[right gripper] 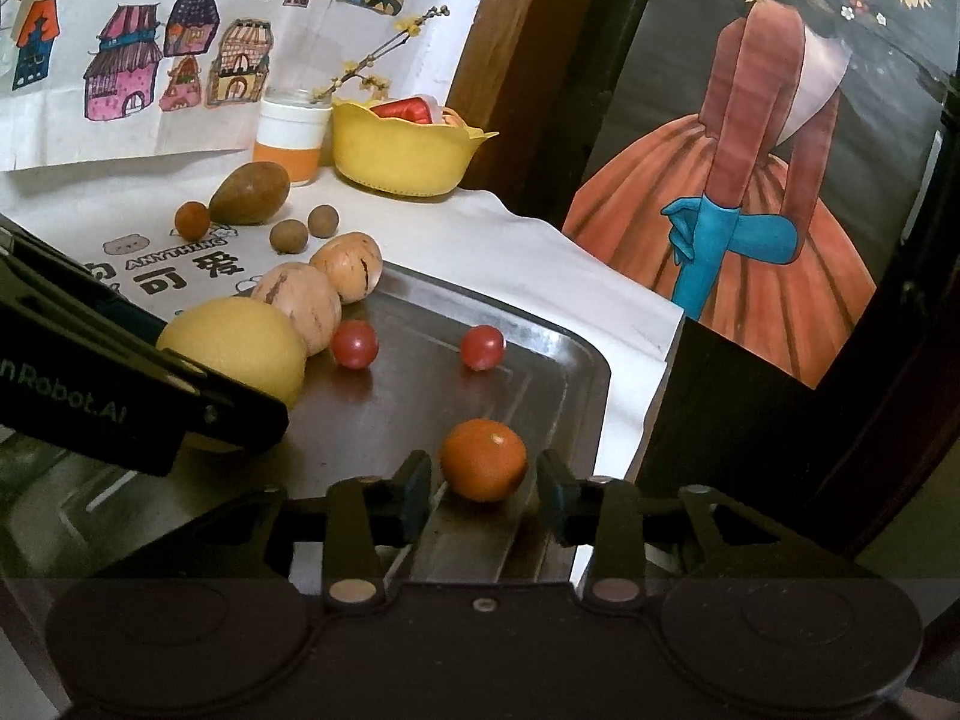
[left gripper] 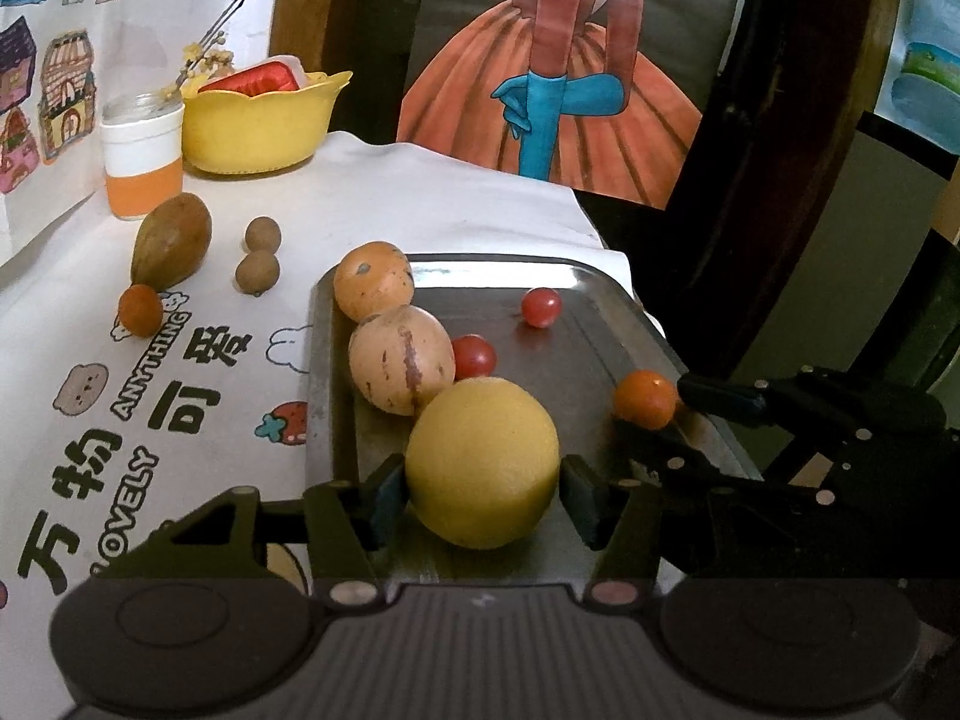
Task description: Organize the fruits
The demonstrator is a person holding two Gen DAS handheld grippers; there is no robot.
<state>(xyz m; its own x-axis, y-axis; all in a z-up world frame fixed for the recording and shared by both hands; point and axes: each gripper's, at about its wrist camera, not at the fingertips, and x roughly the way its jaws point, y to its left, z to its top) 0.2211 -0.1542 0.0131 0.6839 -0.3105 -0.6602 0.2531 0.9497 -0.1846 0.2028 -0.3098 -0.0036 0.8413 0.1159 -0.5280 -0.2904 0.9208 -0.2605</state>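
Yellow fruit (left gripper: pixel 483 461), big and round, sits dead ahead between the fingers of my left tool (left gripper: pixel 480 495), on the near end of the metal tray (left gripper: pixel 591 324). Both pads look to be against its sides, so I judge the left tool is pinching it. My right tool (right gripper: pixel 485 489) is spread, with the small orange fruit (right gripper: pixel 483 459) resting on the tray between its fingers and a gap on each side. Neither fruit has a long axis to line up with. Beyond my left tool's tip, two tan fruits (left gripper: pixel 401 367) touch in a row, and the yellow fruit is tight against the nearer one.
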